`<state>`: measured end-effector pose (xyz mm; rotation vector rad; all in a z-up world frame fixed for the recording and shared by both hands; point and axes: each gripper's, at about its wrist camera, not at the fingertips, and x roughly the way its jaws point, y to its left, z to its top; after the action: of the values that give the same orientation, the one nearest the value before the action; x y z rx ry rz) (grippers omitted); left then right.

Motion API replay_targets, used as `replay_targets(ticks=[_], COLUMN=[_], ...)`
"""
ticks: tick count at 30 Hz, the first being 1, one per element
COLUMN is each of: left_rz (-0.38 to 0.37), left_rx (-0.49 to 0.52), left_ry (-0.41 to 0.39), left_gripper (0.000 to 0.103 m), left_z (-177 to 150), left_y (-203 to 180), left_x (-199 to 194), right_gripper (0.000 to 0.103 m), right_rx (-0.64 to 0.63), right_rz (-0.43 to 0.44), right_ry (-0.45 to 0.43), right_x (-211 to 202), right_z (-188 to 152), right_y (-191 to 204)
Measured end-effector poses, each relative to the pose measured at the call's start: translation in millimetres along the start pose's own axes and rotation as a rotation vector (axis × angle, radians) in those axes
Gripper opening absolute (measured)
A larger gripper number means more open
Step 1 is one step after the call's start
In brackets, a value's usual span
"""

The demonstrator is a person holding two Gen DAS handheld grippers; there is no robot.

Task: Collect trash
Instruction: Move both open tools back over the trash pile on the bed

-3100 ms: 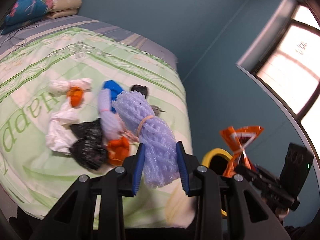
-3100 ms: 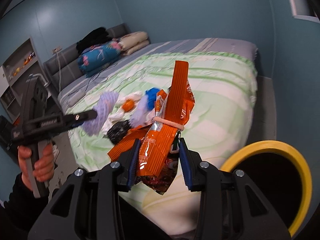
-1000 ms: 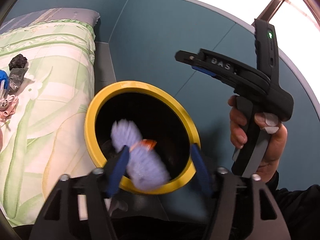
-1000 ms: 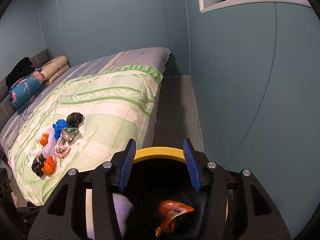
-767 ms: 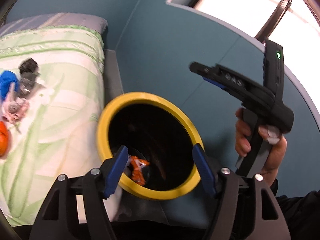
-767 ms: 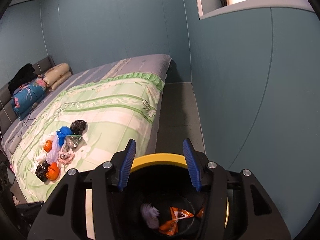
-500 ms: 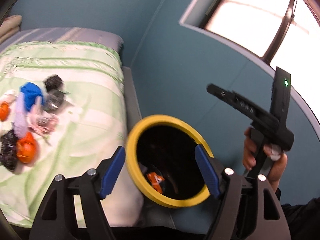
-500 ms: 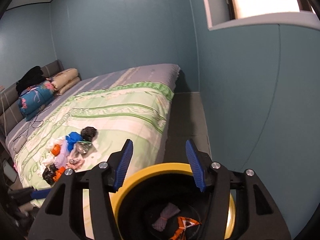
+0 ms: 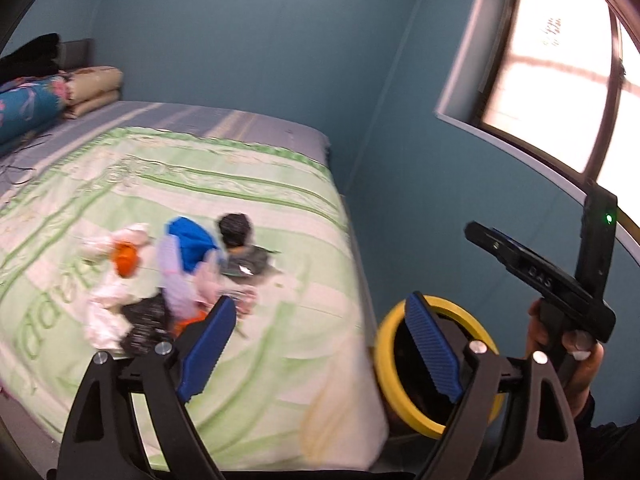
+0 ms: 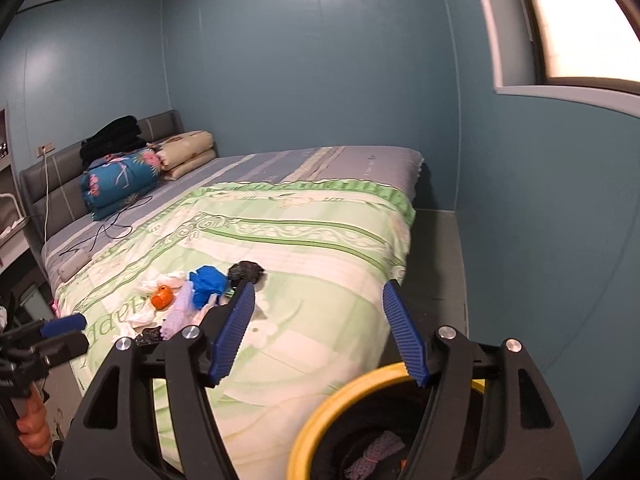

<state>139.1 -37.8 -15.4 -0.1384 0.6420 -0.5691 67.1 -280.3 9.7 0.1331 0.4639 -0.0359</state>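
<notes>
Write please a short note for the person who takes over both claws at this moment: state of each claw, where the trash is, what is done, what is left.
Left claw: open, holding nothing.
Right claw: open, holding nothing.
Bin: yellow rim, on the floor at the bed's near corner. A purple mesh piece lies inside.
Trash pile on the green bedspread: blue piece, orange piece, black lumps, white and lilac bits.
Done: at least one piece binned.
Left: carry the pile to the bin, piece by piece.
</notes>
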Motion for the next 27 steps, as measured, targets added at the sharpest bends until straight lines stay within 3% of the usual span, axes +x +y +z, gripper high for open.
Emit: replay_targets(ticks=[3, 15, 21, 27], left_rz=[0.059, 0.238, 0.301, 0.319], left_rx=[-0.012, -0.081, -0.125, -0.179], left_ry=[-0.024, -0.050, -0.022, 0.025], left_gripper=[0.087, 0.091, 0.092, 0.092], left_z=[4, 11, 1, -12], left_y=[20, 106, 151, 188], left_x=[-8, -15, 0, 18], right_gripper=[0.069, 0.074, 0.076, 0.076], right_rx=[-0.009, -0.050, -0.097, -0.153], right_rz=[0.024, 0.097, 0.121, 0.122], right_ry=[0.012, 0.076, 0.130, 0.207], right_x=[10, 74, 109, 146], right_z=[3, 4, -6, -21], right_y=[10, 58, 85, 112])
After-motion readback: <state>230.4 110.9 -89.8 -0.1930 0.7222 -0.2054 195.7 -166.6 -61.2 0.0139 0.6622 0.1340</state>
